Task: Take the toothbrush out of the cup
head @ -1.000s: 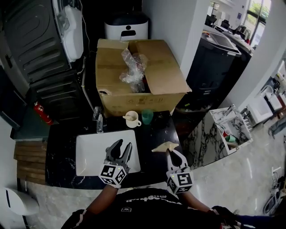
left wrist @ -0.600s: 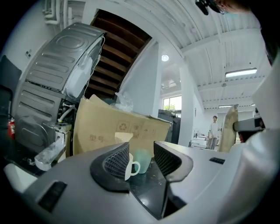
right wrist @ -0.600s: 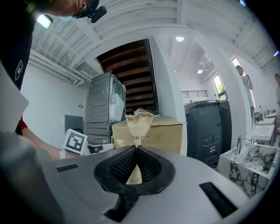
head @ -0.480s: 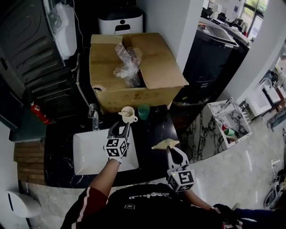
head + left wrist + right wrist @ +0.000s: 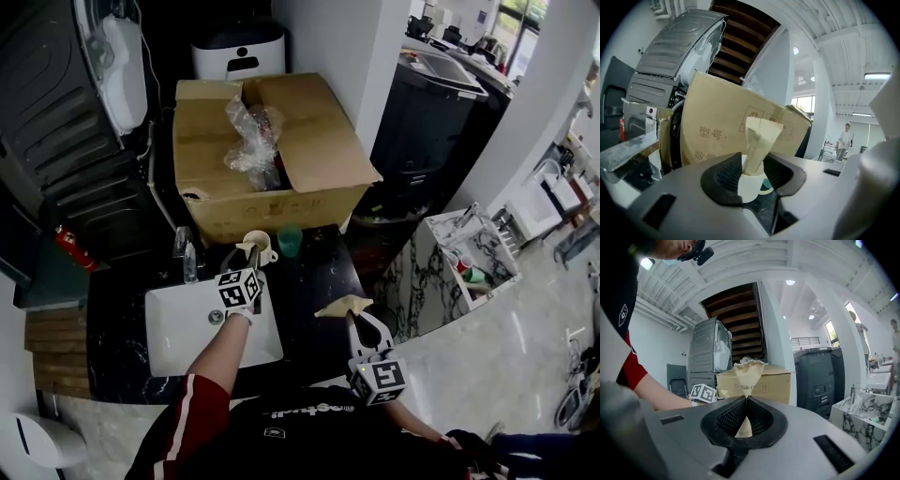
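Item count, head view:

- Grippers: two. Left gripper (image 5: 250, 257), right gripper (image 5: 352, 319).
- Cups: two on the tabletop (image 5: 314, 281). Cream cup (image 5: 260, 246); green cup (image 5: 290, 241) at its 3 o'clock.
- Paper packets: two. First packet (image 5: 758, 140) stands in the cream cup; second packet (image 5: 345, 306) sits in the right gripper.
- Cardboard box (image 5: 314, 155): one, at 12 o'clock of the cups.
- Plastic wrap bundle (image 5: 246, 141): one, inside the box.
- Sink (image 5: 169, 354): one.
- Faucet (image 5: 185, 251): one.
- Fire extinguisher (image 5: 64, 246): one.
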`<state>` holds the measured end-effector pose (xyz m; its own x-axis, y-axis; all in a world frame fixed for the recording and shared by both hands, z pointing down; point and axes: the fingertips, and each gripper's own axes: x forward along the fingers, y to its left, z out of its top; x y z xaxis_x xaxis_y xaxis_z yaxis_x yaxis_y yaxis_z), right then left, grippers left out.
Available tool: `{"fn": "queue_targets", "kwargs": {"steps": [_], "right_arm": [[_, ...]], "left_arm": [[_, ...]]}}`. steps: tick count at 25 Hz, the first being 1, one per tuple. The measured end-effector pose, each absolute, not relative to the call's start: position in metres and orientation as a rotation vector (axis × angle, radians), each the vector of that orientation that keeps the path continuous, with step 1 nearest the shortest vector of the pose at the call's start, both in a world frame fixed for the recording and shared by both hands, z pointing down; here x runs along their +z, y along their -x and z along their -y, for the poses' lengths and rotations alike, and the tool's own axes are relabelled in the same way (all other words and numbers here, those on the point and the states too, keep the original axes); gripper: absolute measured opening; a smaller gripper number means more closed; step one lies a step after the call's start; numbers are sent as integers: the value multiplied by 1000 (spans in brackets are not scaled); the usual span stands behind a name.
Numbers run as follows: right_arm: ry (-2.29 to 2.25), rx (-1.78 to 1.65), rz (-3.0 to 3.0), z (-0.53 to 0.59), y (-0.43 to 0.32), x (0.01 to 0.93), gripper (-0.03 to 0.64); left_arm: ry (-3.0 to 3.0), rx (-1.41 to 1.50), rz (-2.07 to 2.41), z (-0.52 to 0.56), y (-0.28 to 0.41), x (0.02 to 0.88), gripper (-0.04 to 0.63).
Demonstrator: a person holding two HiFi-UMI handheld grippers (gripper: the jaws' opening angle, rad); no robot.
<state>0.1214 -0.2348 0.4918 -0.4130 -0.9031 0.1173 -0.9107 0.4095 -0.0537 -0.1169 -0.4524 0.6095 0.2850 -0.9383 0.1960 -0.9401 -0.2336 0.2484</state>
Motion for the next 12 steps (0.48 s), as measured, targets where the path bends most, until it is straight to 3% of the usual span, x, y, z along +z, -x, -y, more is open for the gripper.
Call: {"fn": "queue_targets", "kwargs": {"steps": [2, 3, 12], "right_arm": [[-1673, 165, 2575, 237, -125, 491, 37], [-1678, 165, 2573, 238, -127, 490, 37], [-1672, 170, 2587, 242, -122, 489, 37]], "left_arm": [[-2248, 39, 1725, 454, 117, 610, 77], [-2252, 49, 1732, 454, 117, 610, 60], [-2300, 48, 1772, 456, 122, 590, 40]]}}
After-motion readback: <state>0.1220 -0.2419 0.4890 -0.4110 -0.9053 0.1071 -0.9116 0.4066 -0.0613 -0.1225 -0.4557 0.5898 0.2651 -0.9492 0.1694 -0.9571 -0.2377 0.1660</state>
